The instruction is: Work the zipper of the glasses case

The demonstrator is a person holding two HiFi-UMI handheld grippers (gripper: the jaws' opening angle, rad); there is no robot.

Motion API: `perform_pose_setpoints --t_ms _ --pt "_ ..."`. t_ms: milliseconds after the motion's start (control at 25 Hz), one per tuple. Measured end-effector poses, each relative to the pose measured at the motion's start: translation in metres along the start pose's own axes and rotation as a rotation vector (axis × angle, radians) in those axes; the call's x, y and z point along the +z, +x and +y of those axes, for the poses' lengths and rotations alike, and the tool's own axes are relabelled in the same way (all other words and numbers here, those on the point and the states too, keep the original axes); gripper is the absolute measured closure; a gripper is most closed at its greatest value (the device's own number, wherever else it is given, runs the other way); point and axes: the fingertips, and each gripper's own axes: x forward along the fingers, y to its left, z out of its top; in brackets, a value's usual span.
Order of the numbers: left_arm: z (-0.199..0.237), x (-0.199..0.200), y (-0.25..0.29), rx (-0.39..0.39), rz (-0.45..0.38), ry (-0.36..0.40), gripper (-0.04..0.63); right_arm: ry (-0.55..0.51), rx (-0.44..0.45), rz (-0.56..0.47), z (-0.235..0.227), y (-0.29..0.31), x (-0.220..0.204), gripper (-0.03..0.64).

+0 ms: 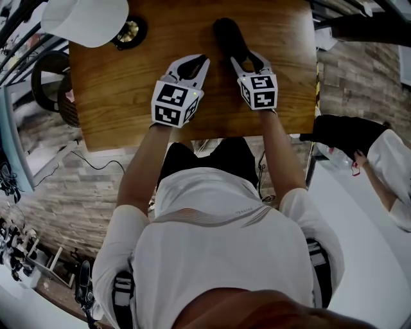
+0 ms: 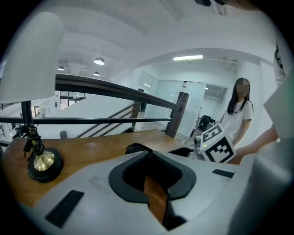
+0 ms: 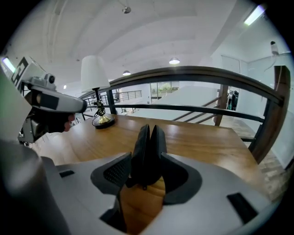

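Seen from above, a person leans over a wooden surface with a claw in each hand. A black zippered glasses case lies near the far edge, its long axis running away from the person. The right claw is clamped on the near end of the case. Its own view shows the case standing on edge between the two pads and stretching straight ahead in line with the claw. The seam between the two halves faces up. A small dark tab at the near end, low between the pads, may be the zipper pull, but it is too small to be sure. The left claw is clenched with nothing in it. Its own view shows only bare wood through the slit of the closed claw. It hovers just beside the right claw, on its left. From the left claw, the case lies ahead and off to the right, near but not touching. The right hand is therefore the one on the case, and the left is the free one. To work the zipper, the left claw would probably have to open and cross rightward to the near end of the seam. A table lamp stands at the far left corner, with a white shade and a brass base, well clear of both claws.
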Motion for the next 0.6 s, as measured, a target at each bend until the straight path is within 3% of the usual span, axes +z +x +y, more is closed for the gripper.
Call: perform_pose_setpoints --t_ms 360,600 --pt "0.016 -0.01 0.109 -0.063 0.098 0.034 0.564 0.05 0.027 -0.02 -0.013 -0.002 -0.001 0.367" --pt "0.01 -0.009 0.144 -0.108 0.124 0.115 0.565 0.056 0.042 -0.029 -0.014 -0.001 0.0 0.369"
